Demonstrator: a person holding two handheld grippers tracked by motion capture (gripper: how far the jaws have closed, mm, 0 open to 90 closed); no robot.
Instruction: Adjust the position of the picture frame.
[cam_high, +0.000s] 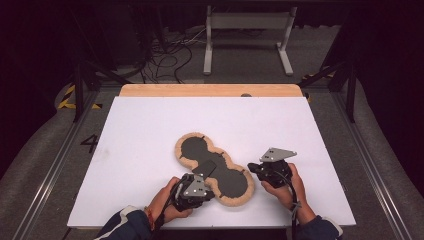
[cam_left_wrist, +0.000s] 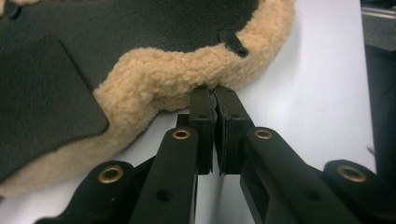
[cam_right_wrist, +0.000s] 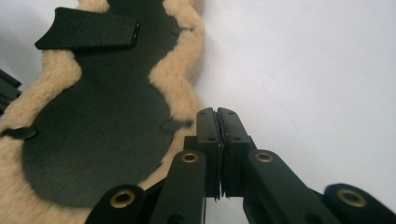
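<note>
Your left gripper (cam_high: 200, 184) sits at the near-left edge of the pad (cam_high: 212, 167), jaws together; in the left gripper view the tips meet right at the fleece rim (cam_left_wrist: 177, 81), but you can't tell whether any pile is pinched. The pad lies flat mid-table (cam_high: 150, 130), dark side up, a flap (cam_high: 206, 167) across its waist. Your right gripper (cam_high: 254, 169) is just beside the pad's right end, jaws together, nothing between them; your hand hides its body.
</note>
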